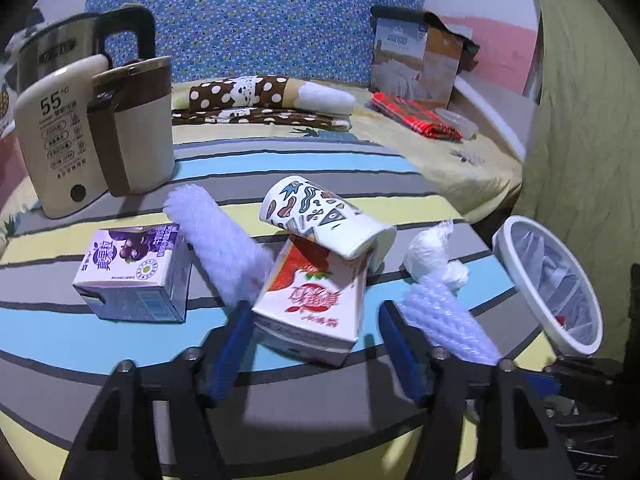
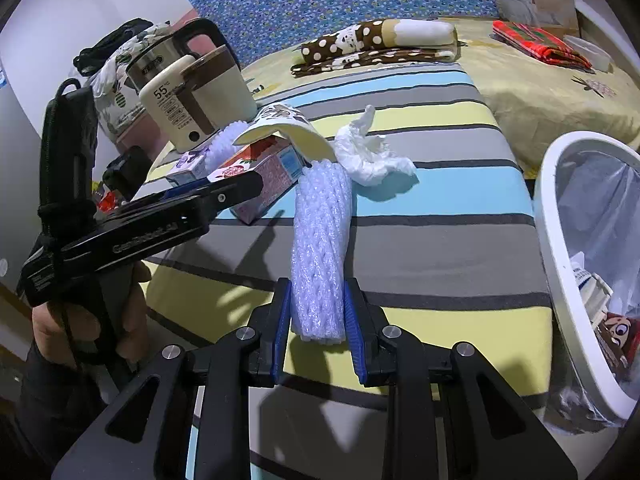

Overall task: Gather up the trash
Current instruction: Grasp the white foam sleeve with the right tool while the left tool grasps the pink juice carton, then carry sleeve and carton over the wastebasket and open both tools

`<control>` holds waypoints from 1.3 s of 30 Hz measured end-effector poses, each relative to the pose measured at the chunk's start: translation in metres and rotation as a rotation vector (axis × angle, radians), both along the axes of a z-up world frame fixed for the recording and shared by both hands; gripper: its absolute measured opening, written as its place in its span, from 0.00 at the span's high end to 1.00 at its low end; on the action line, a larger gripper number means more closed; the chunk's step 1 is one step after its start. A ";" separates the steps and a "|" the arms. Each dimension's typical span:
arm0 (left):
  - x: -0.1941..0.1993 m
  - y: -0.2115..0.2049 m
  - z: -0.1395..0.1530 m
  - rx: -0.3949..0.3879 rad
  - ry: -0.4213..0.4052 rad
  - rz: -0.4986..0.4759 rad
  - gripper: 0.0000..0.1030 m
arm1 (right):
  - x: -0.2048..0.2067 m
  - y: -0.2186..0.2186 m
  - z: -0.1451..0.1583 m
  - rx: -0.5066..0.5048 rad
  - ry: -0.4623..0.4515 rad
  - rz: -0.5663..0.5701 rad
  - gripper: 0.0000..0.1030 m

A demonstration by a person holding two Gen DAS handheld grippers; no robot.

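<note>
Right gripper point(image 2: 317, 312), blue-padded jaws drawn narrow and pressed on both sides of a white foam net sleeve point(image 2: 320, 248), gripping its near end; far end of the sleeve reaching toward a crumpled white plastic bag point(image 2: 370, 156) on the striped bedcover point(image 2: 440, 200). Just right of that, a white trash bin point(image 2: 560, 264) lined with a clear bag, tilted toward the camera, with some wrappers already inside.

Left gripper point(image 1: 312, 340), jaws spread wide, pads clear of everything, with a red strawberry drink carton point(image 1: 312, 300) lying between and just beyond the fingertips. Resting on the carton's far end, a tipped-over patterned paper cup point(image 1: 320, 216), mouth facing right. To the left of the carton, a second white foam net sleeve point(image 1: 224, 248) lying at a slant, touching it, then a purple drink carton point(image 1: 132, 272) on its side. Seen from the right wrist, a hand point(image 2: 84, 320) wrapped around the left gripper's black handle.

Farther back at left, a beige and brown kettle point(image 1: 132, 132) beside a beige box point(image 1: 56, 136) marked 55. Beyond, a folded brown polka-dot blanket point(image 1: 264, 100), a red plaid cloth point(image 1: 416, 116), and a blue floral headboard point(image 1: 256, 16).
</note>
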State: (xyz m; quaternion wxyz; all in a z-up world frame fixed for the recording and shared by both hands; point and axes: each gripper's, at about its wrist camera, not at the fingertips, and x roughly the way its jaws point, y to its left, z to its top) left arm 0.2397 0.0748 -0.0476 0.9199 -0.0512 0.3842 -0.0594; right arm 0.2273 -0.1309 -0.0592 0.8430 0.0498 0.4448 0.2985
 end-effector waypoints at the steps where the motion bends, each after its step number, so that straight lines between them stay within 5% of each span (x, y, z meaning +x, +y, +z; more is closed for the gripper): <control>1: 0.000 -0.002 0.000 0.011 -0.001 -0.003 0.46 | -0.001 -0.002 0.000 0.001 0.001 -0.003 0.73; 22: -0.087 -0.025 0.028 -0.039 -0.095 0.060 0.47 | -0.030 -0.026 0.018 0.006 -0.044 -0.029 0.73; 39: -0.124 -0.065 0.045 -0.062 -0.109 0.001 0.47 | -0.050 -0.050 0.033 0.011 -0.098 -0.082 0.72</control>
